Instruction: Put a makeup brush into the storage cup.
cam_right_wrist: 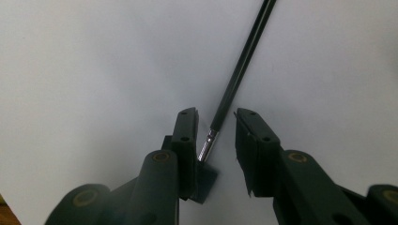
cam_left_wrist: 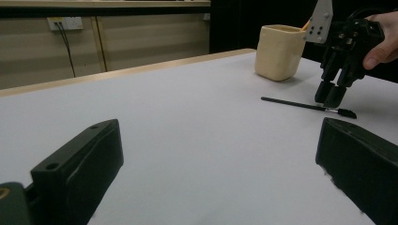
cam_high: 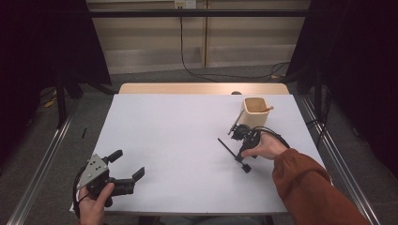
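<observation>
1. The table (cam_high: 187, 140) has a white, matte top without marks, and it takes up the middle of the high view. A strip of light wood (cam_high: 202, 88) runs along its far edge, at 12 o'clock.
2. Around the table there is a grey floor (cam_high: 89, 117). Metal rails (cam_high: 40, 166) lie on it at 9 o'clock and at 3 o'clock.
3. Behind the table stands a pale panelled wall (cam_high: 155, 42) with a socket (cam_high: 184, 4) near its top, and a black cable (cam_high: 187, 70) hangs from the socket down to the floor. Dark screens (cam_high: 42, 47) close the room at both sides.
4. A cream cup (cam_high: 256, 111) stands upright on the table at about 2 o'clock, with a wooden stick leaning inside it.
5. A black brush (cam_high: 231, 151) lies flat on the white top, just in front of the cup and a little left of it, with its thin handle pointing toward 10 o'clock.
6. The right gripper (cam_high: 242, 154) points down over the brush. Its jaws stand on either side of the handle near the metal ferrule (cam_right_wrist: 206, 146); they are narrow but not yet pressing it, with a gap on one side.
7. The left gripper (cam_high: 127, 165) rests at 7 o'clock near the table edge, released, with wide jaws and nothing between them.
</observation>
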The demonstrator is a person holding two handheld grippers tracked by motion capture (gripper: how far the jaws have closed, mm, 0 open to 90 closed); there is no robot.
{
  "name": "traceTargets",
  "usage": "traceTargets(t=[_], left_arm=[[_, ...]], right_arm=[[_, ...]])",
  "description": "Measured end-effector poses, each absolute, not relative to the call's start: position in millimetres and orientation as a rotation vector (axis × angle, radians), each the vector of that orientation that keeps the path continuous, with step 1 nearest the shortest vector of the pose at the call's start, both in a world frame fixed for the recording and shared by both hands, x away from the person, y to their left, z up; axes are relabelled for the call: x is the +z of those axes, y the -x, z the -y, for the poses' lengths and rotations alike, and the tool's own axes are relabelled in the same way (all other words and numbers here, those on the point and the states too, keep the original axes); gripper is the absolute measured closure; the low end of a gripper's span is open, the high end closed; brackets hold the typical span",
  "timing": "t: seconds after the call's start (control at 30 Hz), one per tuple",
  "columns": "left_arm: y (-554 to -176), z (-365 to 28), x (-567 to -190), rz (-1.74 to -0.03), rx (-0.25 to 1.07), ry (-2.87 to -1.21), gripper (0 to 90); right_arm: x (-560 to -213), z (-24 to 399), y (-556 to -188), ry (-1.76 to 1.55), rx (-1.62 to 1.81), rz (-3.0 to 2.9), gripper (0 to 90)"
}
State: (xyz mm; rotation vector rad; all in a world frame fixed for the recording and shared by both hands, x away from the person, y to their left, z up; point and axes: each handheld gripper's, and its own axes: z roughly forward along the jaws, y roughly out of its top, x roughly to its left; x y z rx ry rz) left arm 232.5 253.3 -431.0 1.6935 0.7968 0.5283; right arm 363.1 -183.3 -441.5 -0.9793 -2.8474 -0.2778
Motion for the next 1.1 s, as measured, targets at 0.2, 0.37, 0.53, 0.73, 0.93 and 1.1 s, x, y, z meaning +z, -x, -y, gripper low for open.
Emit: traceTargets(t=[0.2,0.37,0.53,0.73,0.93,1.1], left_arm=[[-232.6,-253.7,-431.2,-0.798,0.527,-1.691,1.1],[-232.3,-251.8,-431.6,-0.796,0.526,-1.700,1.1],[-231.7,-251.3,-431.5,-0.784,0.525,-1.706,1.1],[-231.8,-251.5,-431.5,-0.785,0.524,-1.707,1.1],[-232.5,-251.9,-431.7,-0.793,0.527,-1.703,1.2],[-232.6,-252.8,-431.7,-0.793,0.527,-1.702,1.1]], right_arm=[[-447.2,177.8,-363.4,0.971,-0.219,2.853,71.8],[-450.0,175.6,-363.4,1.016,-0.189,2.861,78.8],[-449.8,175.5,-364.3,1.039,-0.158,2.866,84.6],[-450.4,174.5,-366.3,1.037,-0.152,2.859,86.8],[-449.8,176.4,-365.2,1.042,-0.171,2.863,86.9],[-449.3,180.4,-366.0,1.023,-0.204,2.846,86.9]])
